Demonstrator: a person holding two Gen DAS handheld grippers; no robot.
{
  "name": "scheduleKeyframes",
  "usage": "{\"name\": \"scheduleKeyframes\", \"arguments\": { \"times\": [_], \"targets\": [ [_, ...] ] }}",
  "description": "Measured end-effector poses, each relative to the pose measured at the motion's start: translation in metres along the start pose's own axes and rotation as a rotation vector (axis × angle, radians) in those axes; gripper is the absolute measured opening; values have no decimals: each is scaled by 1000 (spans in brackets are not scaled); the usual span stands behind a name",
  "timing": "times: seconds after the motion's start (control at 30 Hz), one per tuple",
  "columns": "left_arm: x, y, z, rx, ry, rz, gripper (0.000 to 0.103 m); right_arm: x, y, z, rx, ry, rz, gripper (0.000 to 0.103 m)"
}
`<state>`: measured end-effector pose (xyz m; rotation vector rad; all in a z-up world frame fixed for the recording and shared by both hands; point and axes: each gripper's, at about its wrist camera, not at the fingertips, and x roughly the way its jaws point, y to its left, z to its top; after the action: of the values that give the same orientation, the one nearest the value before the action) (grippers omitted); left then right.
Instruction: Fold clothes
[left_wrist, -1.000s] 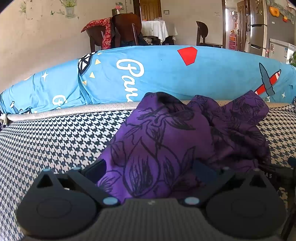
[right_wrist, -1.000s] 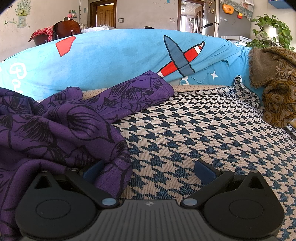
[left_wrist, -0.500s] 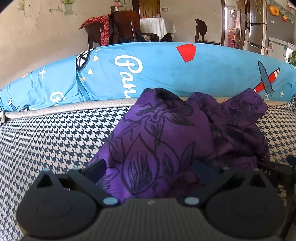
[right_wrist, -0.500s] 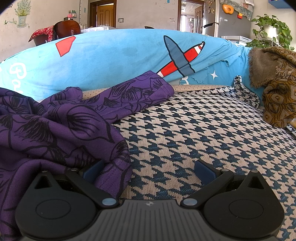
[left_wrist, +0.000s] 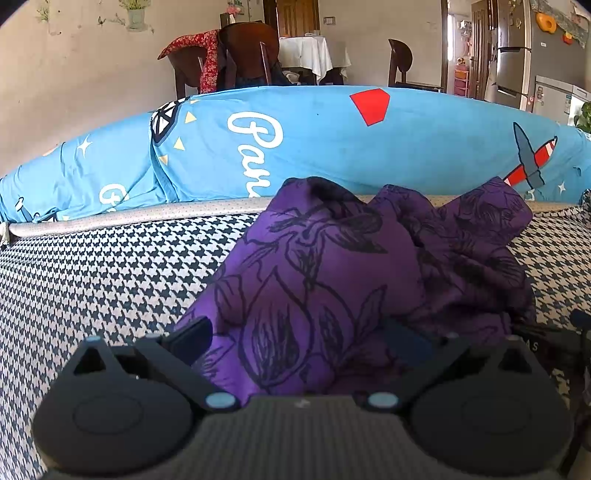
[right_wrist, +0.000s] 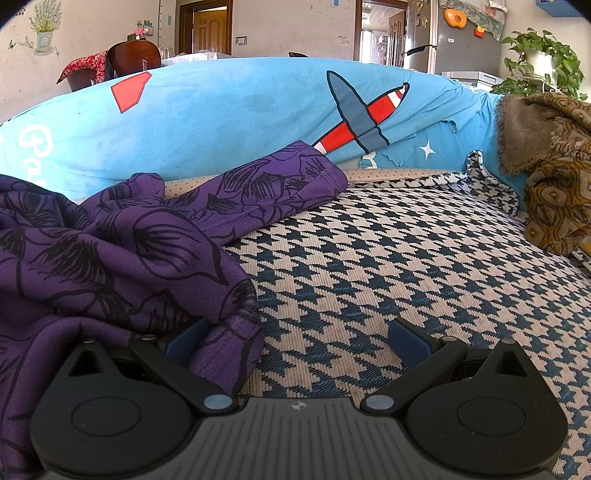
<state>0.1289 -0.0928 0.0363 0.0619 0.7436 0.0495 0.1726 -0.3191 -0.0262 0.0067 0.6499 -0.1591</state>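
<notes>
Purple cloth (left_wrist: 332, 280) lies bunched up on the checked bed cover (right_wrist: 406, 266). Left gripper (left_wrist: 299, 339) has its fingers spread around the pile at 12 o'clock. Right gripper (right_wrist: 295, 343), also spread, has the cloth edge at 9 o'clock, ready to grab

Sunlit room, wooden chairs (left_wrist: 251, 51), fridge (left_wrist: 513, 51)

Showing as soft matt cloth: garment (left_wrist: 325, 273); looking coarse, woven: houndstooth cover (right_wrist: 406, 266); appearing matt black plastic: left hand-held gripper (left_wrist: 299, 336).
</notes>
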Motion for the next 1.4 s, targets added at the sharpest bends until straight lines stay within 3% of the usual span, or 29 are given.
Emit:
{"name": "scheduleKeyframes", "arguments": {
  "times": [1.4],
  "targets": [
    [-5, 13, 15, -47, -32, 32, 103, 1, 1, -2, 0, -2, -4, 103]
  ]
}}
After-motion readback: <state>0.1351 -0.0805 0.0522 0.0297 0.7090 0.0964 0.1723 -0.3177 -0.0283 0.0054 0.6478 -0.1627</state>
